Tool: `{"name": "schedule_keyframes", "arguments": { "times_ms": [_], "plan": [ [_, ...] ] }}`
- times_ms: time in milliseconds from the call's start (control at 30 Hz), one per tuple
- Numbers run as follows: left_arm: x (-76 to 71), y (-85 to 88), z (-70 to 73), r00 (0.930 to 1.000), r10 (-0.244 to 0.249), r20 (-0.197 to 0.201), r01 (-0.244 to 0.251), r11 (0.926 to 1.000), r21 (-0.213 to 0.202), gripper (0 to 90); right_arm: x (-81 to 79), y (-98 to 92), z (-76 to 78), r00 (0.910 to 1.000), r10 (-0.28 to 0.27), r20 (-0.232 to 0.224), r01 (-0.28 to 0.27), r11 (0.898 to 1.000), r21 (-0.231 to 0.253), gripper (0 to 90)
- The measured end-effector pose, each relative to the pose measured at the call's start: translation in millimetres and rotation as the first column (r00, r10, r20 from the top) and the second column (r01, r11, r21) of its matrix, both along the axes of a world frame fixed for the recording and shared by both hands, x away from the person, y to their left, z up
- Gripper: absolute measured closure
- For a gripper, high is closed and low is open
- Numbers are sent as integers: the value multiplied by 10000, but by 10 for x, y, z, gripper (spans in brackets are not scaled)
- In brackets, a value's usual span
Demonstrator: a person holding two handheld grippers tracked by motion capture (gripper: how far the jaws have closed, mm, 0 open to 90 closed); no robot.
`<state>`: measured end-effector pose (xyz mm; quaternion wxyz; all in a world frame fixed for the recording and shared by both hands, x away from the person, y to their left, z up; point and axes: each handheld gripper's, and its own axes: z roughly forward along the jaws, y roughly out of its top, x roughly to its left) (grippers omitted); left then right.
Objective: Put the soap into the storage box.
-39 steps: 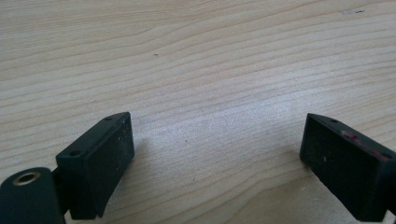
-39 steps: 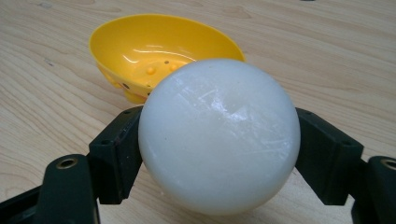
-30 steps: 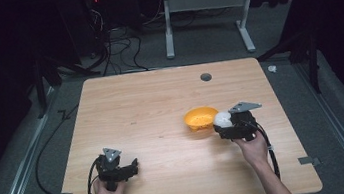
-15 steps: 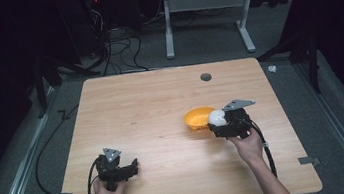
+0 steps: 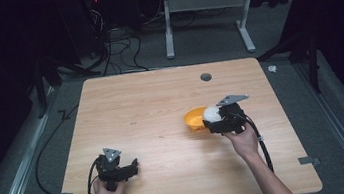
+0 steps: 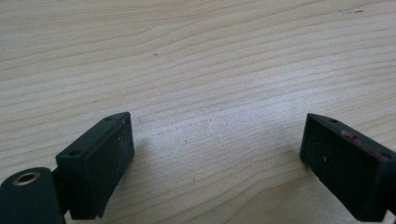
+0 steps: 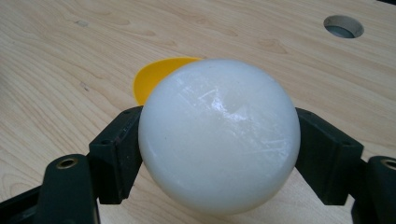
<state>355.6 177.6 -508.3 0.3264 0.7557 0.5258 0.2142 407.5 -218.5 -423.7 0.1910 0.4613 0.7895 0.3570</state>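
A white ball [image 7: 219,135] is clamped between the black jaws of my right gripper [image 7: 219,154]. In the high view the white ball [image 5: 210,113] hangs at the right rim of a yellow bowl [image 5: 194,118] on the wooden table [image 5: 161,103], with the right gripper [image 5: 213,121] shut on it. The yellow bowl [image 7: 159,77] peeks out behind the ball. My left gripper [image 5: 133,166] rests low near the table's front left, open, and between its jaws in the left gripper view [image 6: 215,154] lies only bare wood.
A round cable hole [image 5: 206,77] sits in the table's far right part, also seen as the hole [image 7: 343,25]. Cables trail off the front edge from both grippers. Dark floor, cables and a white stand frame [image 5: 205,17] lie beyond the table.
The right gripper has carried the white ball a little left and forward, up to the bowl's rim. The left gripper has stayed put.
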Motion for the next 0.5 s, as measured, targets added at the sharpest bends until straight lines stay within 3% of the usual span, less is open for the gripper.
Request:
{"name": "schedule_keyframes", "arguments": {
  "times_ms": [500],
  "plan": [
    [0,0,0,10000,-2,1,2,10000,3,102,146,114,62,9998,172,-55,-171,9998,97,246]
  ]
}}
